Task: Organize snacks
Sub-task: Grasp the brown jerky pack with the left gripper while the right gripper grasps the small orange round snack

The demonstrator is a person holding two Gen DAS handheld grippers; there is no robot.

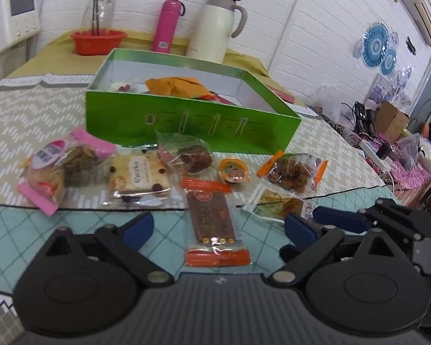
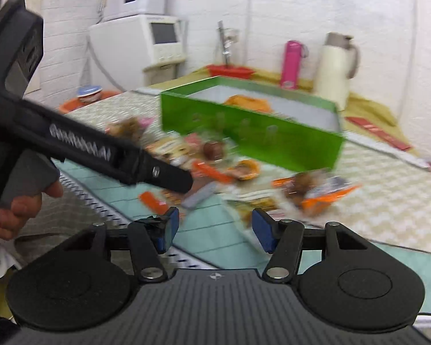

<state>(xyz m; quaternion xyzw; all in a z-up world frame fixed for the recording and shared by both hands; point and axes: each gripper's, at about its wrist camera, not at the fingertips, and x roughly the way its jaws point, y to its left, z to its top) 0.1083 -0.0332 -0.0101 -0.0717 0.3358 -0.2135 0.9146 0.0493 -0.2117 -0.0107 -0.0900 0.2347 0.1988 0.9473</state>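
A green box [image 1: 186,118] stands open on the table with an orange packet [image 1: 178,84] inside. In front of it lie loose snacks: a pink biscuit packet [image 1: 51,169], a cracker packet [image 1: 138,175], a small orange cup [image 1: 234,169] and a packet of fried pieces [image 1: 290,169]. A long bar with orange ends [image 1: 212,221] lies between the fingers of my left gripper [image 1: 218,227], whose pads stand apart from it. My right gripper [image 2: 215,231] is open over the teal cloth with nothing between its fingers; the blurred green box [image 2: 250,132] is ahead of it.
A red basin [image 1: 99,41], a pink flask [image 1: 166,26] and a cream thermos jug [image 1: 215,28] stand behind the box. A white appliance [image 1: 17,8] is at the far left. Cables and bags [image 1: 388,141] crowd the right side. A hand [image 2: 17,210] holds the left gripper's handle.
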